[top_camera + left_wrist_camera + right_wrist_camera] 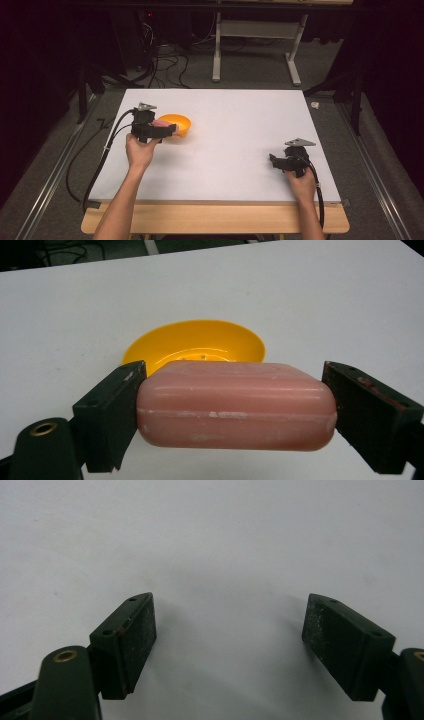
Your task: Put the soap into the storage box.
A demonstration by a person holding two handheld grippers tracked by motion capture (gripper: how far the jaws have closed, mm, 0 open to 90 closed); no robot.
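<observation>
White table (235, 150) took up most of the high view, resting on a wooden base with grey floor and cables beyond. Person's forearms entered from the bottom edge, one hand on each tool.

Left gripper (167, 131) sat at the table's left side, pointing toward an orange bowl (179, 124). In the left gripper view its jaws were clamped on the two ends of a pink soap bar (235, 406), held lengthwise across the gap. Soap was raised just in front of the orange bowl (195, 342); whether it overlapped the near rim could not be told. Bowl interior looked bare and glossy.

Right gripper (276, 161) lay well apart, near the table's right edge. In the right gripper view its jaws stood wide apart over bare white surface (225, 545), nothing between them
</observation>
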